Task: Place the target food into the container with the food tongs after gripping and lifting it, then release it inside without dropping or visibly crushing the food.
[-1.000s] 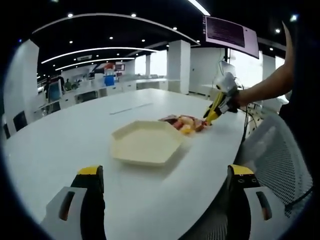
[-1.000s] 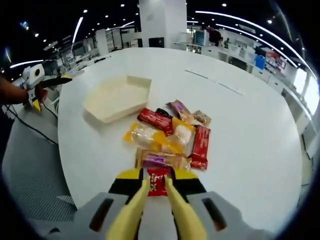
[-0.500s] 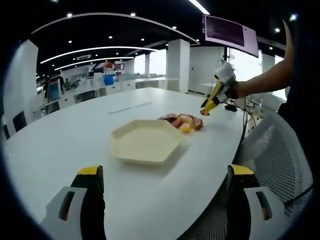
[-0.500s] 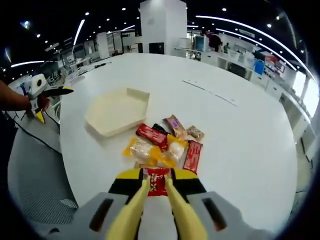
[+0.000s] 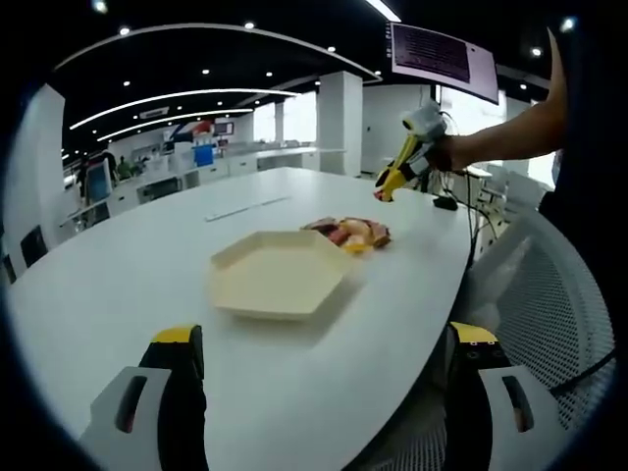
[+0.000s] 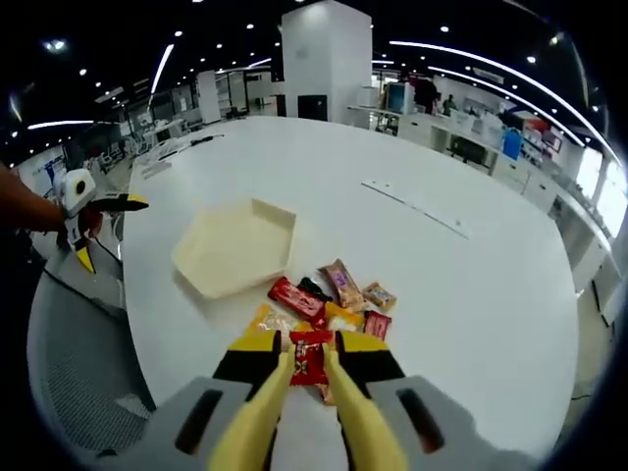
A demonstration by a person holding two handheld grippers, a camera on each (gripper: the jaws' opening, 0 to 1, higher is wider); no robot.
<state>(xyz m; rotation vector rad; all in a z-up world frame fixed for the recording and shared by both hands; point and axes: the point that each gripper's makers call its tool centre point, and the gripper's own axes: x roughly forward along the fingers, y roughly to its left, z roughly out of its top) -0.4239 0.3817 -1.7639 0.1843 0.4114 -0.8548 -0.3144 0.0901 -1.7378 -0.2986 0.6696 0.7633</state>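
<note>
In my right gripper view the pile of snack packets (image 6: pixel 329 304) crowds the desk (image 6: pixel 442 275) just above my fingers (image 6: pixel 257 427), lower centre; left of it the hexagonal tray (image 6: pixel 235 257) lies open on top, nothing over it. The upper and right desk surface is bare. In my left gripper view, open desk runs from lower centre up to the tray (image 5: pixel 280 280)

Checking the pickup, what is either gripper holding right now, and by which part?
The right gripper pinches a red snack packet across its middle; the left gripper holds nothing.
</note>
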